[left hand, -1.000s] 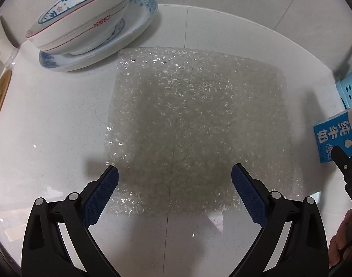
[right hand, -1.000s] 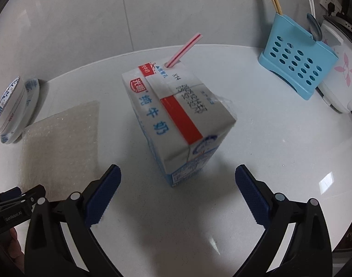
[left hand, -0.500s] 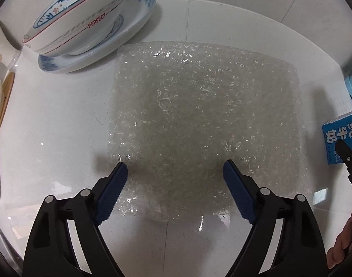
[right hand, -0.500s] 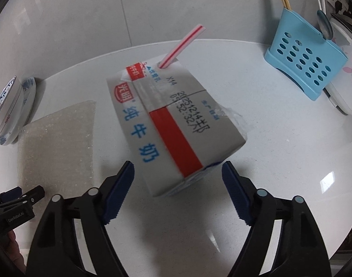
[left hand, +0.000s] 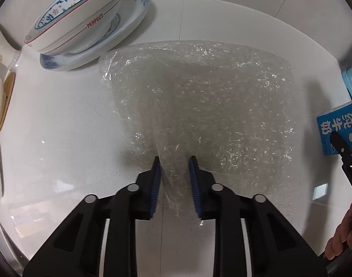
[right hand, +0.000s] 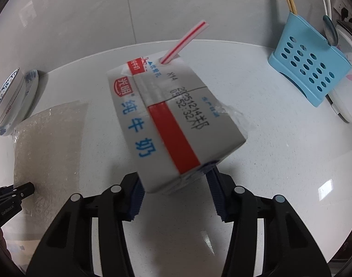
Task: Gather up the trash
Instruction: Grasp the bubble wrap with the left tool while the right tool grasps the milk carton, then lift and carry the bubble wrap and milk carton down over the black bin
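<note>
White countertop (left hand: 60, 120) runs under both views. Low in the left wrist frame, the left gripper (left hand: 174, 161) has just been closing — its blue pads now pinch the near edge of the bubble wrap sheet (left hand: 210, 97), which bunches up between them. A bowl (left hand: 76, 16) on a plate (left hand: 134, 11) sits upper left. In the right wrist view, the right gripper (right hand: 174, 182) has likewise been closing and clamps the milk carton (right hand: 166, 120) at frame centre, straw (right hand: 185, 41) pointing upper right toward a blue basket (right hand: 309, 69).

We saw the left gripper (left hand: 174, 164), jaws just closed, pinching the bubble wrap (left hand: 199, 106) near edge; the milk carton (left hand: 337, 131) was apparently clamped at right.
</note>
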The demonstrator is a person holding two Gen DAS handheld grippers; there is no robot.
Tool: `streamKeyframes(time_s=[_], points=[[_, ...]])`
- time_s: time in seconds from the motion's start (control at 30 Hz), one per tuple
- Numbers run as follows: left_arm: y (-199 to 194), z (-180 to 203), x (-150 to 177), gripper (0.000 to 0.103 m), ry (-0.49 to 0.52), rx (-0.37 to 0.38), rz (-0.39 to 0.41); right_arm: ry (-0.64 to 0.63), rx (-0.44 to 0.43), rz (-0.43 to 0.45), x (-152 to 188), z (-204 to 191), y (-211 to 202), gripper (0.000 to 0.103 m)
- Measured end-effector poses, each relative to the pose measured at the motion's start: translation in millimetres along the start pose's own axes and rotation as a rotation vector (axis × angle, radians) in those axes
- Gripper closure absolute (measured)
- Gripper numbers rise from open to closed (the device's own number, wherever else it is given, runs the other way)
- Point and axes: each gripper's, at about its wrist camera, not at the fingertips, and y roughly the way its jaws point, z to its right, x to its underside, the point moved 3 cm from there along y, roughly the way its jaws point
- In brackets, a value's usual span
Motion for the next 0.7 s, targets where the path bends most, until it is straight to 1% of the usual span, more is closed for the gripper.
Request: streamKeyframes(time_s=[0.1,0.27,0.53,0.7], points=[[-1.0,1.3,3.1,0.089,0.025,-0.005,0.014,-0.005,-0.001,0.010,-0.5,0.2,-2.3,0.056],[-9.1,5.6,8.8,0.092,0.024,0.010,0.036,-0.010,-0.004,0.026,0.6,1.4,-9.4,0.056],[-29.8,8.3,16.4,0.093,0.025,0.030,0.077,-0.012,-0.014,0.050,3.8,8.5,-28.7,0.056],[-43.5,8.5,28.9,0.093,0.023,0.044,0.093,-0.024,-0.031,0.064,11.3,13.1,-45.1,0.056]])
